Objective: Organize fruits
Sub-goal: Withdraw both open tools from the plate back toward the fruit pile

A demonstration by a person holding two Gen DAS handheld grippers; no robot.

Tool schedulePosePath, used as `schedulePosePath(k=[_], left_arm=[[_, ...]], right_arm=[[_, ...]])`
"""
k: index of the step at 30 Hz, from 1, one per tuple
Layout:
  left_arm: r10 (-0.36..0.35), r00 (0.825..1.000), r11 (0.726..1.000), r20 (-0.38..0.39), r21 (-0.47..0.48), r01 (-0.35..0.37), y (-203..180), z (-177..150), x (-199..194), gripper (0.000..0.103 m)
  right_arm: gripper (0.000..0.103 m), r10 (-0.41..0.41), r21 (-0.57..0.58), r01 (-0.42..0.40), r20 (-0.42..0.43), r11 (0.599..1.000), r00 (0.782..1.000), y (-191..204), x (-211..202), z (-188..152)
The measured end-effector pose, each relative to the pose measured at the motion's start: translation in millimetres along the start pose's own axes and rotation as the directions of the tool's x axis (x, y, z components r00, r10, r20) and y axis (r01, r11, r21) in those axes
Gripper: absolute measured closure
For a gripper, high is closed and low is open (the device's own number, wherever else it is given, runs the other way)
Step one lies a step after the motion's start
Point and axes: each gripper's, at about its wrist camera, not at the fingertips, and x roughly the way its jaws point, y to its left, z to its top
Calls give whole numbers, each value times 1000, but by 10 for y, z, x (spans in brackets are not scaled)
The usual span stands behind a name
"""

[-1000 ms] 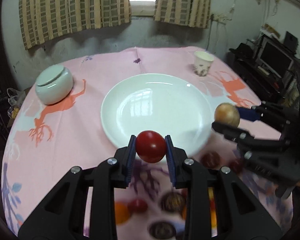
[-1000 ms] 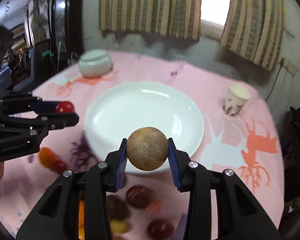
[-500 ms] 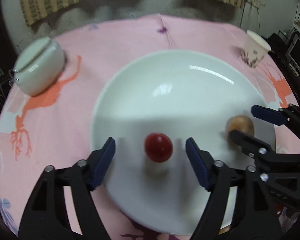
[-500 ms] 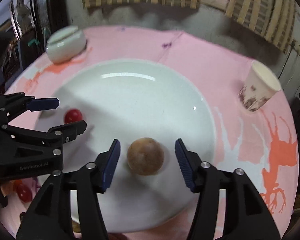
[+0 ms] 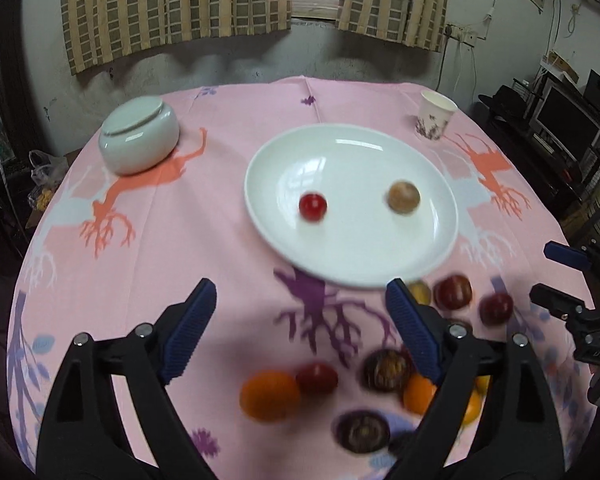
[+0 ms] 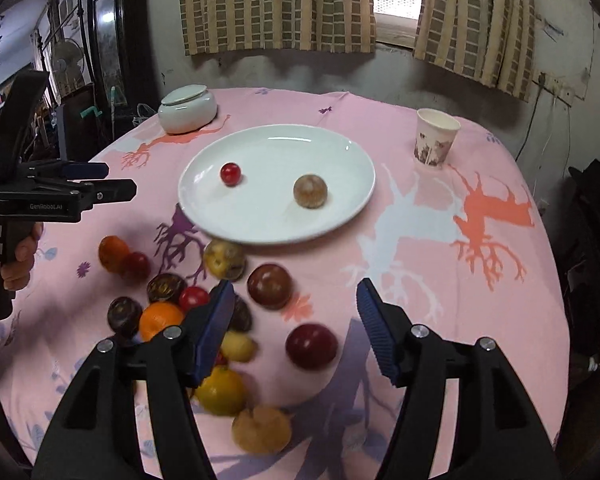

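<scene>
A white plate (image 5: 360, 240) (image 6: 276, 216) lies mid-table on the pink cloth. On it rest a small red fruit (image 5: 312, 207) (image 6: 230, 174) and a round brown fruit (image 5: 403, 197) (image 6: 310, 191), apart from each other. My left gripper (image 5: 300, 292) hangs over the cloth just short of the plate's near rim, its jaws opening wide with nothing between them. My right gripper (image 6: 295, 288) stands open and holds nothing, above the loose fruit pile. That pile holds an orange (image 5: 269, 395), a dark red plum (image 6: 311, 346), a yellow fruit (image 6: 220, 390) and several more.
A lidded white bowl (image 5: 138, 140) sits at the back left and a paper cup (image 5: 436, 120) at the back right. In the right wrist view the left gripper (image 6: 118, 180) shows at the left edge, held by a hand (image 6: 20, 256). Furniture stands past the table's edges.
Both grippers opened and let their fruits go onto the plate, then drew back toward the near side. The red and brown fruits now lie on the plate, farther from the fingers.
</scene>
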Motion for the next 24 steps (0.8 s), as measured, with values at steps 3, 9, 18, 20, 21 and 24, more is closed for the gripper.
schedulePosePath(k=[3, 9, 18, 20, 21, 24], left_arm=[[5, 1000, 1000, -16, 26, -4, -30, -319, -77, 12], [-5, 999, 999, -53, 39, 8, -91, -844, -153, 12], [-33, 996, 997, -79, 73, 39, -227, -1184, -180, 9], [-43, 995, 996, -86, 72, 49, -238, -1194, -176, 9], [-47, 995, 996, -91, 72, 53, -244, -1198, -169, 9], [-56, 994, 995, -90, 75, 62, -272, -1197, -169, 9]], right_arm=[[39, 20, 18, -20, 0, 1000, 1000, 86, -123, -262], [39, -7, -59, 3, -63, 998, 998, 326, -123, -626], [39, -111, -106, 94, -172, 990, 979, 306, 279, -799], [41, -110, -111, 92, -173, 990, 979, 300, 347, -813], [50, -86, -120, 67, -157, 990, 984, 310, 353, -811], [61, -100, -157, 78, -134, 985, 986, 358, 344, -805]])
